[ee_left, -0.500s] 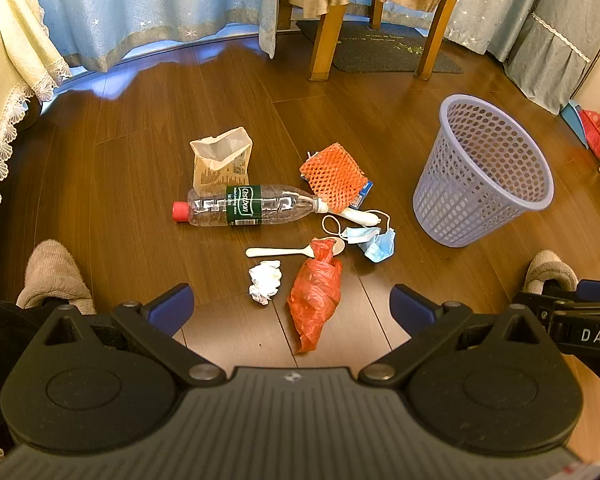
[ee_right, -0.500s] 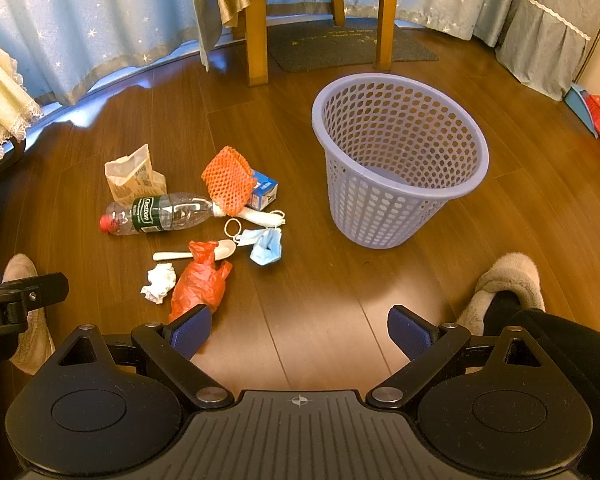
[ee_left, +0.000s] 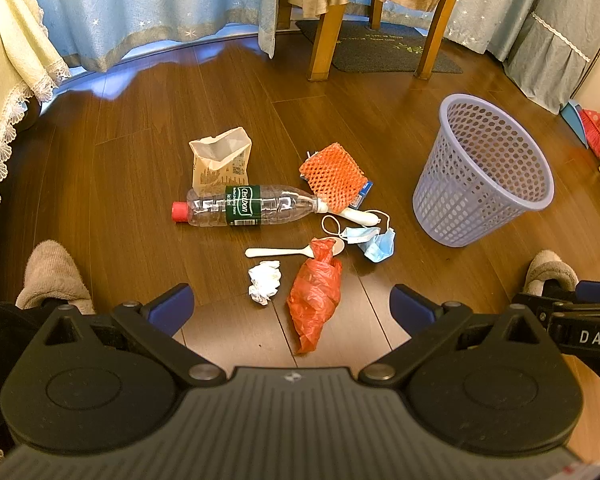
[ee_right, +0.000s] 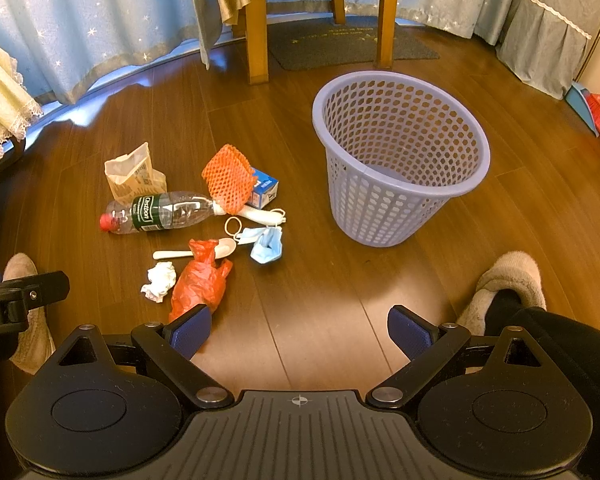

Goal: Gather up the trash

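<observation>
Trash lies in a heap on the wooden floor: a clear plastic bottle (ee_left: pixel 248 210) (ee_right: pixel 160 212) with a red cap, a tan paper bag (ee_left: pixel 220 162), an orange foam net (ee_left: pixel 334 176) (ee_right: pixel 229 178), a white spoon (ee_left: pixel 280 253), a blue face mask (ee_left: pixel 374 240) (ee_right: pixel 266 246), a crumpled white tissue (ee_left: pixel 265 281) (ee_right: pixel 159 281) and a red plastic bag (ee_left: pixel 314 300) (ee_right: pixel 200 284). A lilac mesh waste basket (ee_left: pixel 482 172) (ee_right: pixel 400 156) stands upright to the right of the heap. My left gripper (ee_left: pixel 292 307) hangs open above the red bag. My right gripper (ee_right: pixel 300 330) is open over bare floor, right of the heap.
A wooden chair (ee_left: pixel 374 20) draped with brown cloth stands behind on a dark mat (ee_left: pixel 384 52). Blue curtains (ee_left: pixel 140 4) line the back. A cream lace cloth (ee_left: pixel 4 80) hangs at left. The person's slippered feet (ee_left: pixel 50 276) (ee_right: pixel 504 284) flank the heap. A red broom (ee_left: pixel 594 132) stands at far right.
</observation>
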Available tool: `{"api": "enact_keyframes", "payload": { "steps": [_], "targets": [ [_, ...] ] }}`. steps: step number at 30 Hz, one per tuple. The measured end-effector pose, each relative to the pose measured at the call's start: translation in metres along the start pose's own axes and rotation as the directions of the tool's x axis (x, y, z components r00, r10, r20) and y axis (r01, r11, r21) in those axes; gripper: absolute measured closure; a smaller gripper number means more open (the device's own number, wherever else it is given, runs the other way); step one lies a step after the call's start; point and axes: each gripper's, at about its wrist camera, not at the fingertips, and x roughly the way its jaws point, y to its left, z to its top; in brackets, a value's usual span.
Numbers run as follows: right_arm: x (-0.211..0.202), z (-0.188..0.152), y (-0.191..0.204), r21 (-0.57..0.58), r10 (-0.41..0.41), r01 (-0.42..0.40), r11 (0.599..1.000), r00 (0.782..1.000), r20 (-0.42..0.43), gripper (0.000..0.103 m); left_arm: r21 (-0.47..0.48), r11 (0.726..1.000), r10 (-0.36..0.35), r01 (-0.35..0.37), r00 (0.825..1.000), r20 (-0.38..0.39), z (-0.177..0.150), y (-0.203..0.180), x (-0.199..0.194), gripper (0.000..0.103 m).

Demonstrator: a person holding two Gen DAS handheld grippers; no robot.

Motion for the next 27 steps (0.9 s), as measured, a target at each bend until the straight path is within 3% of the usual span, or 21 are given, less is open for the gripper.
{"api": "enact_keyframes", "payload": {
  "steps": [27],
  "targets": [
    [0.0076,-0.0027,0.0002,0.01,0.011,-0.011,1.0,1.0,-0.011,0.01,-0.001,1.0,-0.004,0.004,1.0,0.006,0.0022,0.0017,0.0014,0.001]
  ]
}}
